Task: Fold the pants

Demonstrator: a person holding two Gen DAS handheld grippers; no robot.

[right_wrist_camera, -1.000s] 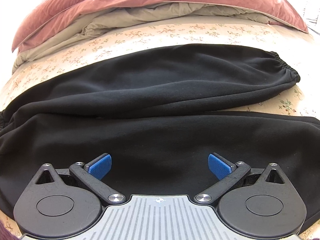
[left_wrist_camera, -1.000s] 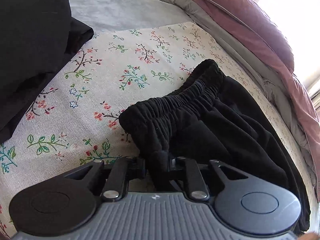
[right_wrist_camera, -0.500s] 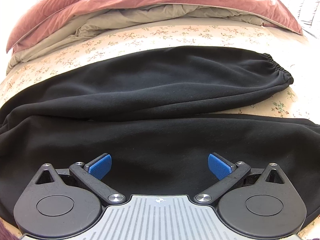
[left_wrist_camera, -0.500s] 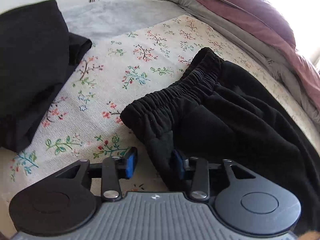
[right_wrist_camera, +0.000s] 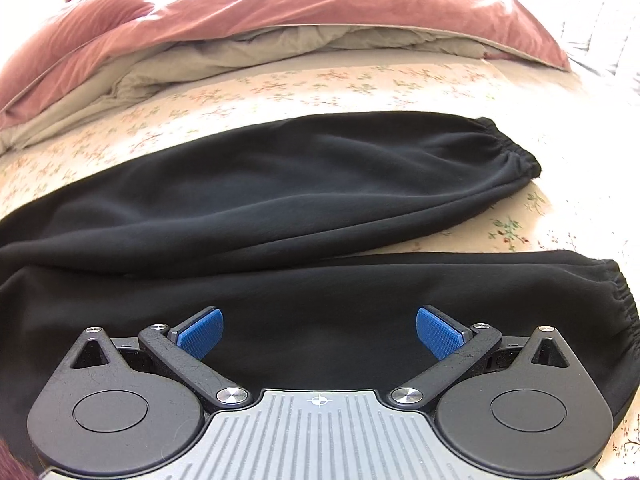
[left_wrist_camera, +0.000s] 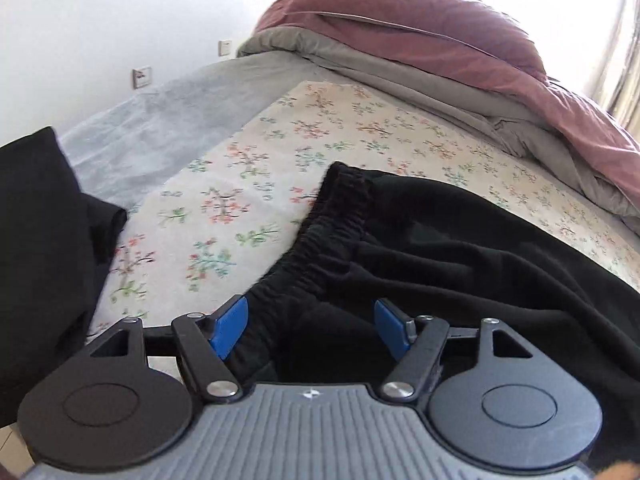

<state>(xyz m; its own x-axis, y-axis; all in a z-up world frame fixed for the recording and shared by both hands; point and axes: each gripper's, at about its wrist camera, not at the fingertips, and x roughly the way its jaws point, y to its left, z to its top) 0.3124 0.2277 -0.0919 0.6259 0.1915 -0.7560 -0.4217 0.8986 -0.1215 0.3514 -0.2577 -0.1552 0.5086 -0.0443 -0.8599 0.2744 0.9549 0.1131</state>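
Black pants lie spread on a floral bedsheet. In the left wrist view their gathered elastic waistband runs from the middle down to my left gripper, which stands open with the waistband's near end lying loose between its blue pads. The right wrist view shows both legs: the far leg ends in an elastic cuff at right, and the near leg ends in a cuff. My right gripper hovers open over the near leg, holding nothing.
Another dark garment is piled at the left of the bed. A rolled pink and grey duvet lies along the far side. A grey blanket covers the bed's far left, below a white wall with sockets.
My left gripper was shut on the waistband's near end one second ago; its fingers have opened wide and let it go. The right gripper stayed open and shifted towards the cuffs.
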